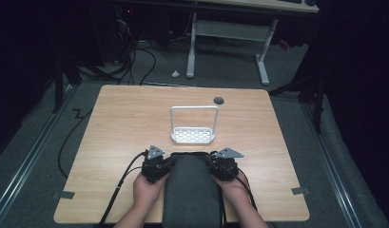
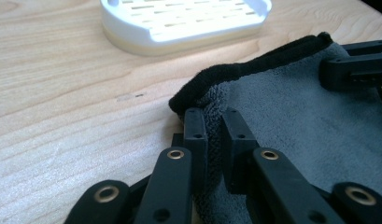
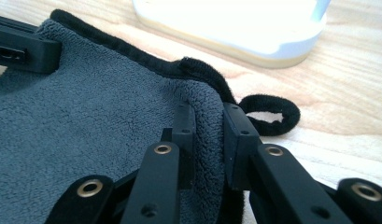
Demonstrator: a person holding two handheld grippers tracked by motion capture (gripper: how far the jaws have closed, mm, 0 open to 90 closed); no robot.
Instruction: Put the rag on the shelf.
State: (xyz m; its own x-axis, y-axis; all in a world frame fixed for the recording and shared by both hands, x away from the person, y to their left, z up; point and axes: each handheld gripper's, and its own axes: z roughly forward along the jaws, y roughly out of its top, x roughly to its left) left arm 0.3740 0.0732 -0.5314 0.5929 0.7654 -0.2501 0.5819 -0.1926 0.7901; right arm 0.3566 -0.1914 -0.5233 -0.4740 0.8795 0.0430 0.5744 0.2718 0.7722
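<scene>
Two-handed grip on a grey towel (image 1: 191,187): the left tongs (image 2: 214,122) pinch its far left corner, the right tongs (image 3: 209,119) its far right corner beside a black hanging loop (image 3: 271,116); both are clenched on terry pile; the cloth lies flat on the tabletop (image 1: 121,118) between them, a white slotted rack (image 1: 193,135) just beyond; soft, light and limp, it looks best taken by the bound corners.
</scene>
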